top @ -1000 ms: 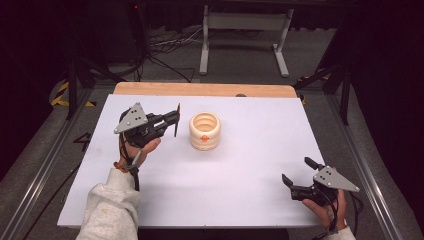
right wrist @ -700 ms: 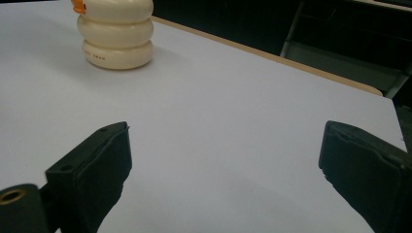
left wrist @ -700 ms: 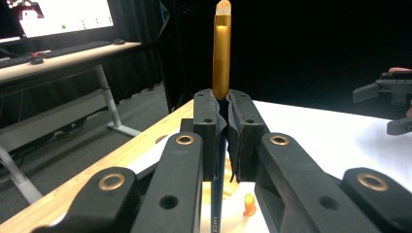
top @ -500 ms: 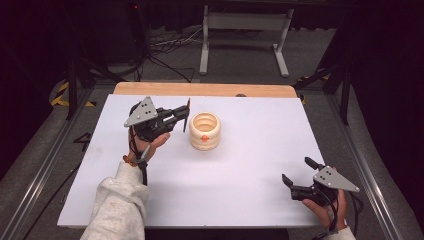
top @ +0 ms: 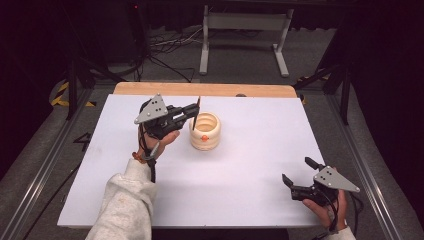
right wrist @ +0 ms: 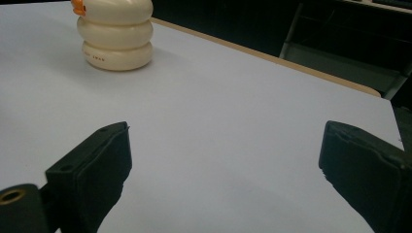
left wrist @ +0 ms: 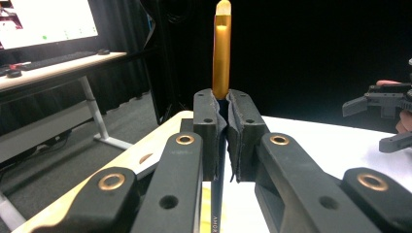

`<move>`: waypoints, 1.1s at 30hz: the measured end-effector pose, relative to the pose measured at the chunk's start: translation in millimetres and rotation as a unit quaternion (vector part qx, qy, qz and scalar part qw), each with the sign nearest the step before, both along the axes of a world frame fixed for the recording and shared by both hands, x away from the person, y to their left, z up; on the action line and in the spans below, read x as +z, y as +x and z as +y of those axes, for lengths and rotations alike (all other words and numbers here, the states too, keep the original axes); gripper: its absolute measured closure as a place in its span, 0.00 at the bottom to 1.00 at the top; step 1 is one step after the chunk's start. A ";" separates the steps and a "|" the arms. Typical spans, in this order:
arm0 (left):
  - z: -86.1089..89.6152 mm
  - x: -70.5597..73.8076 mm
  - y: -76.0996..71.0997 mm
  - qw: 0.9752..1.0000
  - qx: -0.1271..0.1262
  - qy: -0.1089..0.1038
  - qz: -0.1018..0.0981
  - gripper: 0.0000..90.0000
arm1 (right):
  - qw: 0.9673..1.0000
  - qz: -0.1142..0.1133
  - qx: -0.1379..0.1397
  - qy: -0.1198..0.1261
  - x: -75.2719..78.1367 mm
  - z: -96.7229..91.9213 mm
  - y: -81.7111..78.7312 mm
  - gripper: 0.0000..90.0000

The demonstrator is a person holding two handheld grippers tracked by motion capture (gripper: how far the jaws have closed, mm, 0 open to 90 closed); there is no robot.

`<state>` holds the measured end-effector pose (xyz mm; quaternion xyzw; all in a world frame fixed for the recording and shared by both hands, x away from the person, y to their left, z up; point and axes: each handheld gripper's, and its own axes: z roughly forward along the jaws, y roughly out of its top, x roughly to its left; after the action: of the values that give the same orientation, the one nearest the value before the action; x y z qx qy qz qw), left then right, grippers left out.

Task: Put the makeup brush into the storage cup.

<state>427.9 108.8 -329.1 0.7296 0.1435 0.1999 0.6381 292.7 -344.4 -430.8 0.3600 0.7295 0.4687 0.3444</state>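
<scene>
A cream ribbed holder with a small orange piece at its rim stands on the white table, left of centre. My left gripper is shut on a thin pen with a gold upper part and a dark lower shaft. It holds the pen upright against the holder's left rim, but I cannot tell whether the tip is inside. My right gripper rests open at the near right with nothing between its jaws.
A wooden strip runs along the table's far edge. Beyond it stand a metal frame and floor cables. A desk with a lit monitor appears in the left gripper view.
My left gripper has carried the pen rightward and slightly up, from left of the holder to its left rim. The right gripper has stayed put.
</scene>
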 end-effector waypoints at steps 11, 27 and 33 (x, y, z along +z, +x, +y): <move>-10.3 1.1 10.5 1.000 -0.005 -0.003 0.004 0.93 | 1.000 -0.002 -0.002 0.001 0.5 -1.4 -0.6 0.06; -25.9 -9.9 35.9 1.000 -0.001 0.003 -0.005 0.93 | 1.000 -0.005 -0.006 0.004 1.1 -2.5 -1.3 0.06; -28.8 -14.1 42.6 1.000 -0.007 -0.003 -0.003 0.93 | 1.000 -0.007 -0.006 0.006 1.3 -2.9 -1.5 0.06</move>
<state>470.4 80.0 -343.2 0.7283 0.1367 0.1970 0.6419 291.3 -347.2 -429.5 0.3630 0.7223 0.4734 0.3498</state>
